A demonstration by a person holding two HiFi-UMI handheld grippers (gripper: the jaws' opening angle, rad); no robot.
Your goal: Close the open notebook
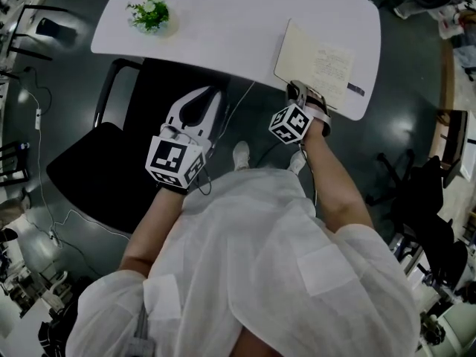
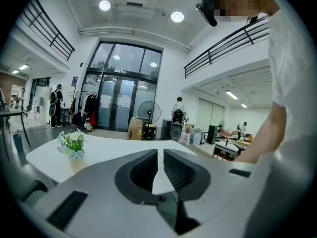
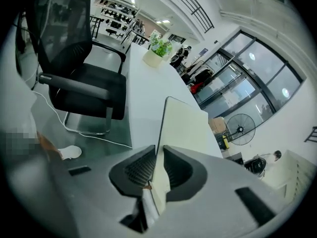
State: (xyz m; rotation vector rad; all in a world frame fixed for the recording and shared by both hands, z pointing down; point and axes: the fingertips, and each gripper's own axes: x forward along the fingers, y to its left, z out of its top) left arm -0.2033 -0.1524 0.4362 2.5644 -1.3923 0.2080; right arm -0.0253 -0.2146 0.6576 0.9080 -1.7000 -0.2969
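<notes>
Cream notebook (image 1: 316, 65) on white table (image 1: 223, 28) | right gripper (image 1: 301, 95) clamps its near leaf edge, leaf running straight ahead | left gripper (image 1: 195, 114) closed, empty (well apart, over chair (image 1: 97, 162))

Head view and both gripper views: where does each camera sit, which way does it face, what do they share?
Head view: on the person's head, facing steeply down at table, open notebook, left gripper, right gripper; forearms show.
Left gripper view: on that gripper, facing roughly level across the table; a forearm shows.
Right gripper view: on that gripper, facing down along the clamped notebook; a shoe shows.
Shared: potted plant, in all three.
</notes>
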